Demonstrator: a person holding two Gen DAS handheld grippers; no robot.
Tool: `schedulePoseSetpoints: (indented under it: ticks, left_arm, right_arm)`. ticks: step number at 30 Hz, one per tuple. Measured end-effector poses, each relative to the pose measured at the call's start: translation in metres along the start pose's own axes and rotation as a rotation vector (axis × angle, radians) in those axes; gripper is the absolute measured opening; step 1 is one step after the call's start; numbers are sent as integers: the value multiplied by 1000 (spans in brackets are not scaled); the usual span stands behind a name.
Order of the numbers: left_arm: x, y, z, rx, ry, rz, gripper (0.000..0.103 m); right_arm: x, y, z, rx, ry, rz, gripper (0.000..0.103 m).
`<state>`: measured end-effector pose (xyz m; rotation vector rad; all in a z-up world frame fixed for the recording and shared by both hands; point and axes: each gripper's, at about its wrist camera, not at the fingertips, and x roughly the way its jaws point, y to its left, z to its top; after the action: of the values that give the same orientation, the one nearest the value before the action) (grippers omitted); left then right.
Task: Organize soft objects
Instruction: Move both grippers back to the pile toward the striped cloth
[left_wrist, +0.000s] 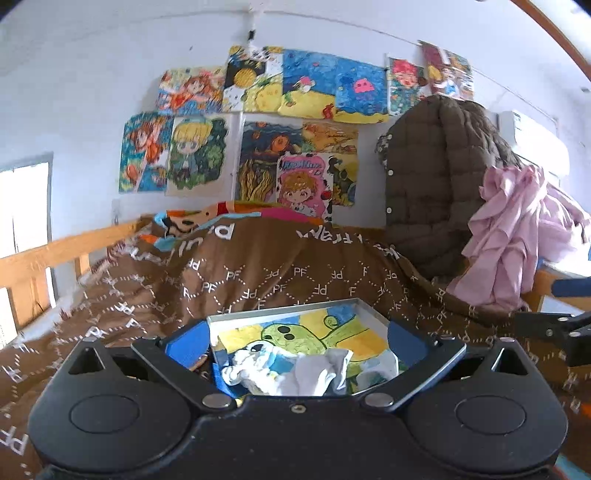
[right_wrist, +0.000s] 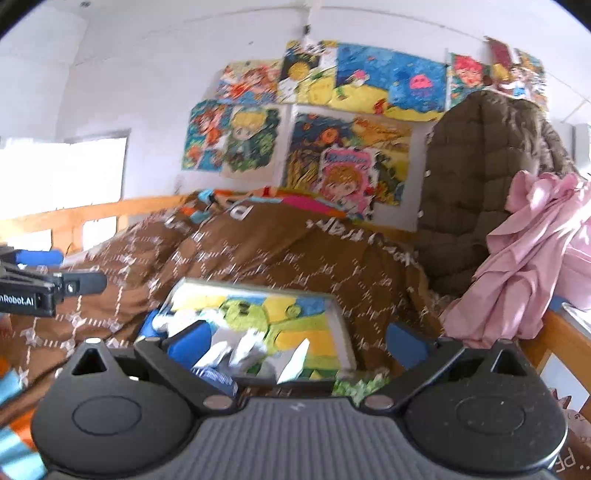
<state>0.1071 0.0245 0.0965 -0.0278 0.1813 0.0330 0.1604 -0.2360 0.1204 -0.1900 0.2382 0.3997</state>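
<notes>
Fingers of the left gripper (left_wrist: 297, 341) stand wide apart, empty, above the tray (left_wrist: 364, 308) holding crumpled white socks (left_wrist: 295, 371): light, limp, best pinched at a bunched fold. Right gripper (right_wrist: 297, 338) likewise gapes beside the same socks (right_wrist: 240, 350).

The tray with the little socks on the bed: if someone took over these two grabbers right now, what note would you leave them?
Left gripper: open, holding nothing.
Right gripper: open, also empty.
The tray, lined with a green cartoon drawing, sits on the brown quilt. White and blue socks lie bunched at its near edge.
Done: the socks are in the tray.
Left, probably: the pink garment and the brown puffer jacket hang unsorted on the right.
</notes>
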Motion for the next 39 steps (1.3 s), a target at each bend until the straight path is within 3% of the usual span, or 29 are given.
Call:
schedulePoseSetpoints:
  ticks: [15, 23, 39]
  left_arm:
    - [-50, -7, -60, 108, 76, -92, 102]
    - [-55, -9, -80, 135, 144, -104, 102]
    - [-55, -14, -100, 159, 241, -127, 102]
  right_arm:
    - [-15, 37, -57, -105, 153, 114, 103]
    - [-5, 46, -69, -32, 259, 130, 103]
    - [-1, 61, -82, -38, 316, 173, 103]
